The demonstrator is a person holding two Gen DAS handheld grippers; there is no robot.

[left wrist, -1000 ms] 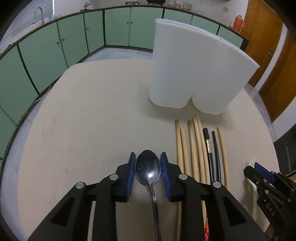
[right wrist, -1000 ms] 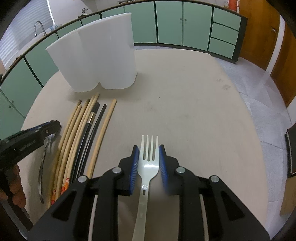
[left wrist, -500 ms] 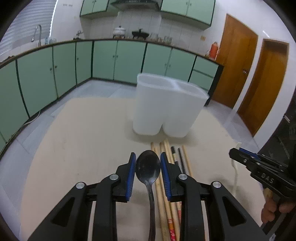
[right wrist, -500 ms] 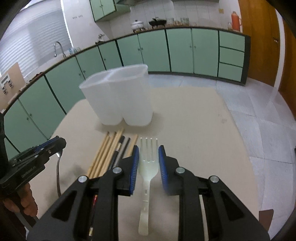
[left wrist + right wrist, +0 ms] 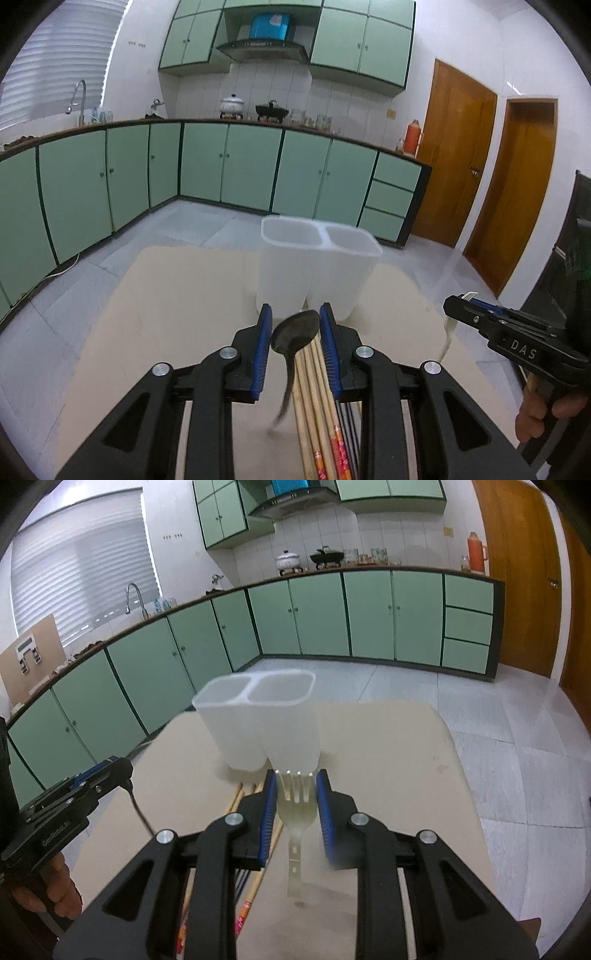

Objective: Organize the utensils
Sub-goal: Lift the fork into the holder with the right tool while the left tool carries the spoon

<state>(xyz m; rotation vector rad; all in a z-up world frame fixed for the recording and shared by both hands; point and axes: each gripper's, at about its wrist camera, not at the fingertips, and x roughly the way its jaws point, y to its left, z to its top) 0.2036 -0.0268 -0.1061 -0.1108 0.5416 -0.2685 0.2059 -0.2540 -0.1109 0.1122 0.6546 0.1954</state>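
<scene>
My left gripper [image 5: 295, 325] is shut on a dark metal spoon [image 5: 294, 331], lifted above the table with its handle hanging down. My right gripper [image 5: 297, 792] is shut on a pale plastic fork [image 5: 296, 805], also lifted. A white two-compartment holder [image 5: 314, 269] stands upright on the beige table ahead; it also shows in the right wrist view [image 5: 262, 720]. Both compartments look empty. Several chopsticks [image 5: 317, 406] lie on the table below my left gripper. The right gripper [image 5: 465, 306] shows at the right of the left wrist view, and the left gripper [image 5: 114, 771] at the left of the right wrist view.
The beige table [image 5: 166, 314] sits in a kitchen with green cabinets [image 5: 240, 166] along the far wall and wooden doors [image 5: 454, 155] at the right. A tiled floor [image 5: 517, 738] lies beyond the table's far and right edges.
Both grippers have risen off the table and tilted up, carrying the spoon and the fork. The holder now appears lower and farther, with its open top visible.
</scene>
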